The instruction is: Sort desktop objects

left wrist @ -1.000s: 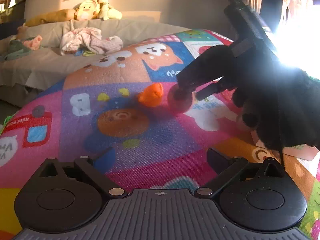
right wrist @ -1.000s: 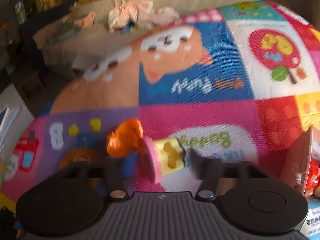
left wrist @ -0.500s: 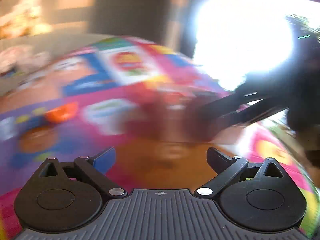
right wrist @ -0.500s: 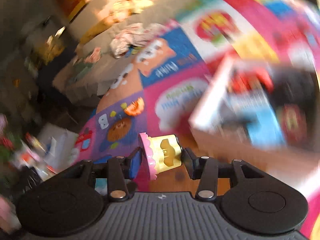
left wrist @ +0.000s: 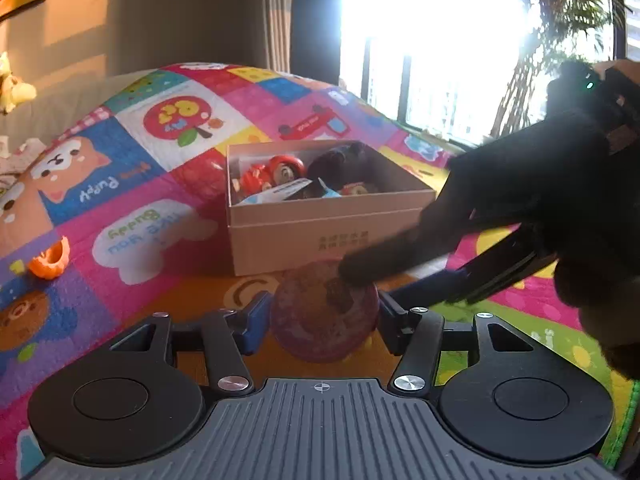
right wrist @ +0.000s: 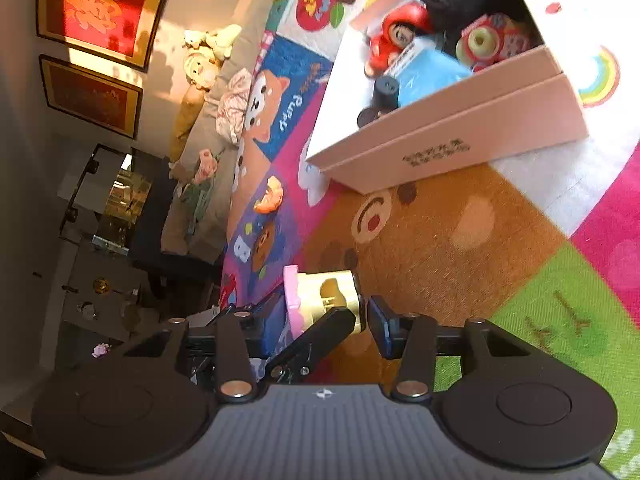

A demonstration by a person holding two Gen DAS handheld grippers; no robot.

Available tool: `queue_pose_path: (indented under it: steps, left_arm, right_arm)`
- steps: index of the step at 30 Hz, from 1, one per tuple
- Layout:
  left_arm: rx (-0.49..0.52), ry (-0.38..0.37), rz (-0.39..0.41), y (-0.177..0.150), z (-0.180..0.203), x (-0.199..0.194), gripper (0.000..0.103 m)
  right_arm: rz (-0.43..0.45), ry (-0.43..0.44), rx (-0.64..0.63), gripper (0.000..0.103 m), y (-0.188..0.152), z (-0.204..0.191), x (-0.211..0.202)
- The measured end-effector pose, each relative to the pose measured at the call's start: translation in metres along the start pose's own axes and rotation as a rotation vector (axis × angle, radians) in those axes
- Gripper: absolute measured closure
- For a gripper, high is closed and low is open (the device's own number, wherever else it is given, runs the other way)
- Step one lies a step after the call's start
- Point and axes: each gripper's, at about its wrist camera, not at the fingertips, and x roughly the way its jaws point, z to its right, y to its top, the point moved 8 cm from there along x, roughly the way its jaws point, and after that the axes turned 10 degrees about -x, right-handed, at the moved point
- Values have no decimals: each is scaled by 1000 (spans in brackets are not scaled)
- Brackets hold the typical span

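Note:
My right gripper (right wrist: pixel 322 312) is shut on a yellow toy cup with a pink rim (right wrist: pixel 324 294), held above the play mat. In the left wrist view the same toy (left wrist: pixel 324 316) shows end-on as a pinkish disc between my left gripper's fingers, with the right gripper's fingers (left wrist: pixel 384 260) on it from the right. My left gripper (left wrist: pixel 320 318) closes around the toy; whether its pads touch it is unclear. One left finger (right wrist: pixel 316 338) crosses under the toy in the right wrist view. A pale cardboard box (left wrist: pixel 332 220) of toys stands just beyond; it also shows in the right wrist view (right wrist: pixel 460 132).
An orange toy (left wrist: pixel 50 260) lies on the mat (left wrist: pixel 160 216) to the left, also in the right wrist view (right wrist: pixel 270 200). The box holds a red doll (right wrist: pixel 394 38), a blue packet (right wrist: pixel 428 74) and a black object (right wrist: pixel 384 94). A couch with plush toys (right wrist: pixel 204 64) lies behind.
My right gripper lifted the yellow-and-pink toy away from the orange toy and carried it toward the box. My left gripper swung right and closed in around the toy.

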Motion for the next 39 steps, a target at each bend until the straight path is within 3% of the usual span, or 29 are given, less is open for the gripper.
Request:
queue_pose_path:
  steps: [3,9,11,14,17,20,23,27,32,39]
  left_arm:
    - [55,41,-25,-6,2,3,43]
    - [117,68,-87,-24,5,15,42]
    - [103,48,-109,-29,5,12,23]
    - [86,7,-89,-26,1,-1,12]
    - [21,40,-33,-8,-28,-13,2]
    - [-128,153,0,15,-81,-12,3]
    - [-292,137,10,28,-118,-10,3]
    - [-261,108,8,27,-112,-9,3]
    - [-208,65,-69,4,-96,-7,2]
    - [-71,59,-135,-32,-67,-21,3]
  right_arm:
    - [66,-34,-19,32,5,5,-17]
    - [223,-315,-205,13,15,8,-52]
    - [249,-393,-271,6,15,7,-58]
    - [261,-466,-329,3,10,7,-65]
    - [267,-553,-404,2,-2,8,-69]
    - [276,-650,-536,0,-17,4,-70]
    - [260,-733,-657,0,-31,0,-60]
    - [231,-738,-654,0,-40,4,-52]
    - [238,-723,-666,0,-29,-3,-46]
    - [222,-600,-708,0,-17,-36,-20]
